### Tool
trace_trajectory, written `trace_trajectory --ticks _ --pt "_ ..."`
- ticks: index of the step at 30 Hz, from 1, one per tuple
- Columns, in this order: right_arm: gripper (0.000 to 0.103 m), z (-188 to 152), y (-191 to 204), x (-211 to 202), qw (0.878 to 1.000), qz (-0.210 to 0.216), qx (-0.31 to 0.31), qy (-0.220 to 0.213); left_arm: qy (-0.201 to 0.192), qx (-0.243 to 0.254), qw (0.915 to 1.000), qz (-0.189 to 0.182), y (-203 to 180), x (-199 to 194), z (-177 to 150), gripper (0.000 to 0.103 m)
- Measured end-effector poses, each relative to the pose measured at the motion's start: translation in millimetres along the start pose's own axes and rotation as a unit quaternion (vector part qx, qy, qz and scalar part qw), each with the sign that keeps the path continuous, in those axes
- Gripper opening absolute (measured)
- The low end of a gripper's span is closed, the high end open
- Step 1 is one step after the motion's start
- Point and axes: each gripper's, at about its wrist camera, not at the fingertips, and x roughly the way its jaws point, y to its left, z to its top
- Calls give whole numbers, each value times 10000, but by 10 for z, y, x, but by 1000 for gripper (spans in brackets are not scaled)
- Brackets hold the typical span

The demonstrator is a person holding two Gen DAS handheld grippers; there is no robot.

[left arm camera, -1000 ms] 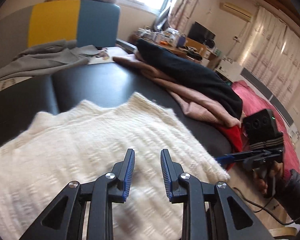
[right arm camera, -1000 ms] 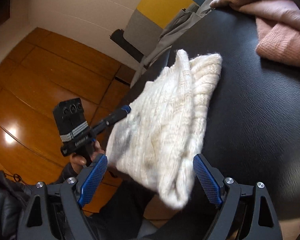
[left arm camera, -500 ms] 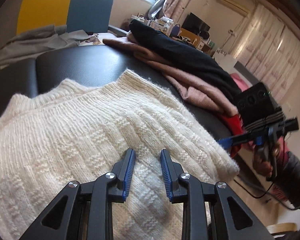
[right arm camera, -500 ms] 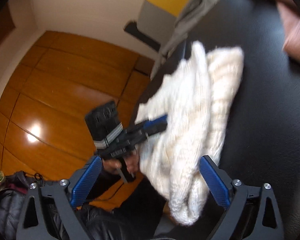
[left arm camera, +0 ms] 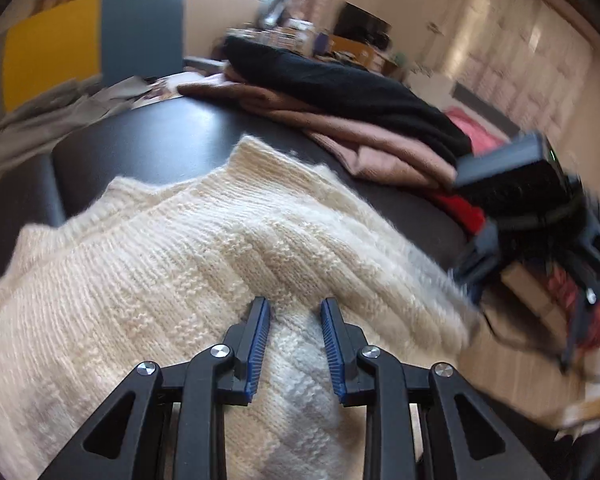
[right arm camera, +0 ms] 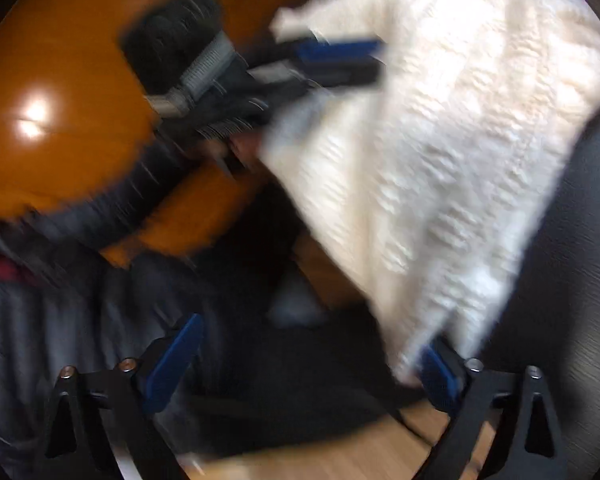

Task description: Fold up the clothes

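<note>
A cream knit sweater (left arm camera: 188, 264) lies on the black table (left arm camera: 148, 148), with one edge hanging over the side (right arm camera: 440, 184). My left gripper (left arm camera: 294, 334) rests low on the sweater, narrowly open, with a ridge of knit between its blue pads. It also appears blurred in the right wrist view, where the left gripper (right arm camera: 340, 56) lies on the sweater's top. My right gripper (right arm camera: 304, 364) is wide open below the table edge, its right pad (right arm camera: 440, 376) touching the hanging corner. In the left wrist view, the right gripper (left arm camera: 472, 276) is a blur at the sweater's right edge.
A pile of pink and black clothes (left arm camera: 360, 120) sits at the far side of the table, above something red (left arm camera: 460, 208). A grey garment (left arm camera: 40, 124) drapes at the left before a yellow and teal chair back (left arm camera: 88, 44). A person's dark sleeve (right arm camera: 112, 208) crosses the wooden floor (right arm camera: 60, 80).
My left gripper has come down from above the sweater onto the knit. My right gripper has swung in and down to the hanging corner, and its view is now blurred.
</note>
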Motion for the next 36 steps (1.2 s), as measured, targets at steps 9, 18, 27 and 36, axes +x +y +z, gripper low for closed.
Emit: trace_trajectory --ticks 9,18,27,36 --pt "85 -182 87 -293 9881 -1472 360 -249 -263 -252 9993 -124 74 -76 -53 27" --pt "85 221 451 -818 8879 -3340 326 -3147 -1013 -1244 9858 500 492 -664 -190 28" --pt "29 1026 12 -426 8586 -4304 664 -2704 -1160 -1613 9696 1432 1006 -1061 -577 29" --pt "8 1134 -102 -312 8057 -5415 787 -2270 -890 -2287 9500 1931 1376 -900 -886 31"
